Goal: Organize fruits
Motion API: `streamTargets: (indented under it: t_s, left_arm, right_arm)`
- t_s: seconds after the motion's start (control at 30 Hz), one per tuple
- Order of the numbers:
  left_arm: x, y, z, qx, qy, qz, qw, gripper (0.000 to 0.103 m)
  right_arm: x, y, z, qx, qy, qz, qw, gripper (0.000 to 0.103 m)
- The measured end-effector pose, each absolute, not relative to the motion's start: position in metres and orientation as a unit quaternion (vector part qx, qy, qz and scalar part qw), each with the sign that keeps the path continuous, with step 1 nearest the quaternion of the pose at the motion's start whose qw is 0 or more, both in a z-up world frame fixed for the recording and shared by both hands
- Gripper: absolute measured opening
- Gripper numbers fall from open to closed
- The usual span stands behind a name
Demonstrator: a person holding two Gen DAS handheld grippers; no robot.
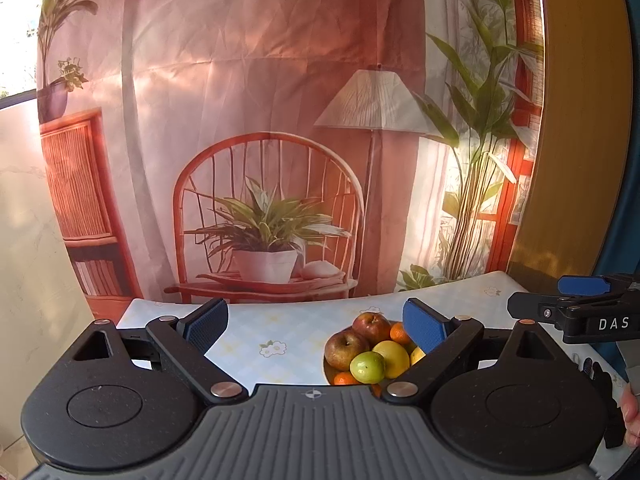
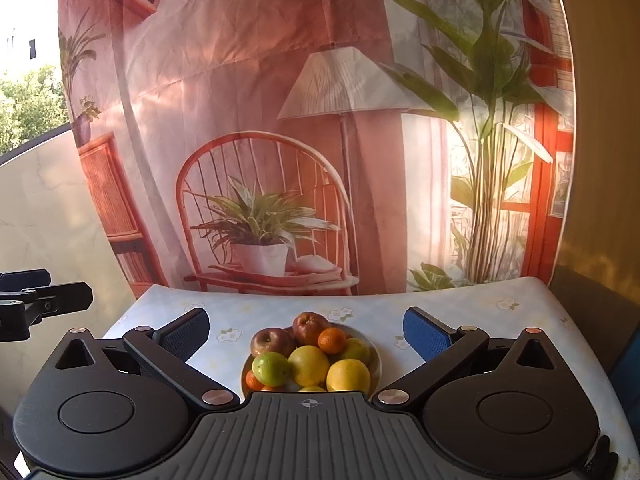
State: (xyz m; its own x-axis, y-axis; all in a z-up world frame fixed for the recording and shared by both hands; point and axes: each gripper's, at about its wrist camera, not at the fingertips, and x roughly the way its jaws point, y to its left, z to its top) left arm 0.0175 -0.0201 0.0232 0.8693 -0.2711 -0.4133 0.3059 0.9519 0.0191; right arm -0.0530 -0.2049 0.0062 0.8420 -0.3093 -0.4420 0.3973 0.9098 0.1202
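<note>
A plate (image 2: 376, 354) piled with fruit sits on the table. It holds two red apples (image 2: 272, 341), a green apple (image 2: 272, 368), yellow lemons (image 2: 348, 375) and small oranges (image 2: 332, 340). My right gripper (image 2: 306, 334) is open and empty, and the pile sits between its fingers, just ahead. My left gripper (image 1: 316, 326) is open and empty, left of the plate (image 1: 329, 372); its right finger (image 1: 424, 330) hides part of the fruit (image 1: 368, 366). The right gripper (image 1: 576, 304) shows at the right edge of the left wrist view.
The table wears a pale checked cloth with flower prints (image 2: 240, 312). A printed backdrop of a chair, a lamp and plants (image 2: 280, 160) hangs right behind the table's far edge. A wooden panel (image 2: 600, 160) stands at the right.
</note>
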Motion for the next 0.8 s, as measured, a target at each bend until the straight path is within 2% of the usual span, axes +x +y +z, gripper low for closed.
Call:
streamTargets:
  t_s: [0.8]
  left_arm:
    - [-0.009, -0.017, 0.035, 0.039, 0.19, -0.144, 0.97, 0.096]
  right_arm:
    - [-0.07, -0.183, 0.029, 0.086, 0.198, -0.176, 0.96, 0.103]
